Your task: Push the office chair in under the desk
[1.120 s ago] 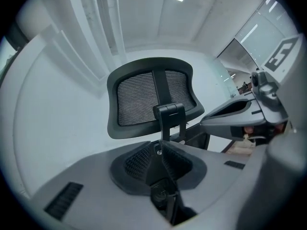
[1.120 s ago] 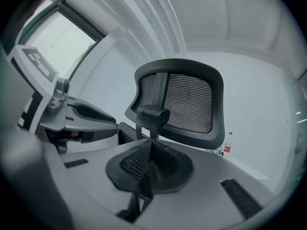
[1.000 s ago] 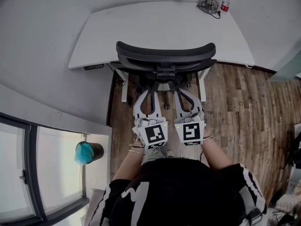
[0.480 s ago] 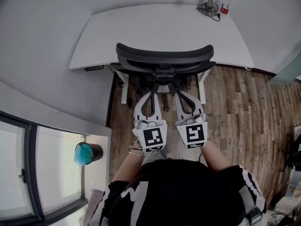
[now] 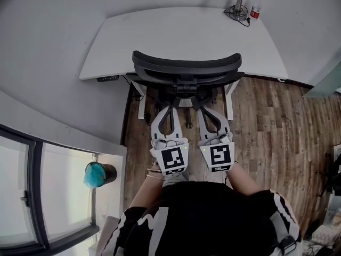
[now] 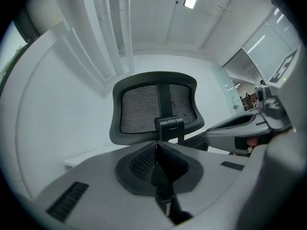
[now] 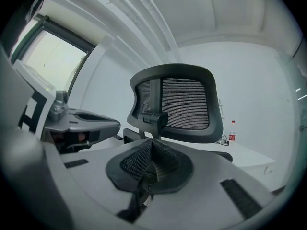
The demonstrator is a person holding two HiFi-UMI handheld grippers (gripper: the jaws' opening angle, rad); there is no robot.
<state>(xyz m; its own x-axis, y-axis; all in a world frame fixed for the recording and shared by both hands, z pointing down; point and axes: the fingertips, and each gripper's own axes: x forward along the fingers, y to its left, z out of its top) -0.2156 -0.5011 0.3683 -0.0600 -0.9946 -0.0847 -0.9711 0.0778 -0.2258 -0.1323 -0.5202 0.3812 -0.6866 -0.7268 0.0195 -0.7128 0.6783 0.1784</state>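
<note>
The black mesh-backed office chair [image 5: 187, 68] is being shown at the near edge of the white curved desk [image 5: 181, 33], its backrest overlapping the desk's near rim above the wooden plank floor [image 5: 266, 121]. The left gripper [image 5: 170, 109] and right gripper [image 5: 205, 110] are being held level, side by side, just near of the backrest. Both pairs of jaws are being pressed together with nothing between them. Contact with the chair cannot be told. A red-capped bottle [image 5: 257, 5] is standing at the desk's far right corner.
</note>
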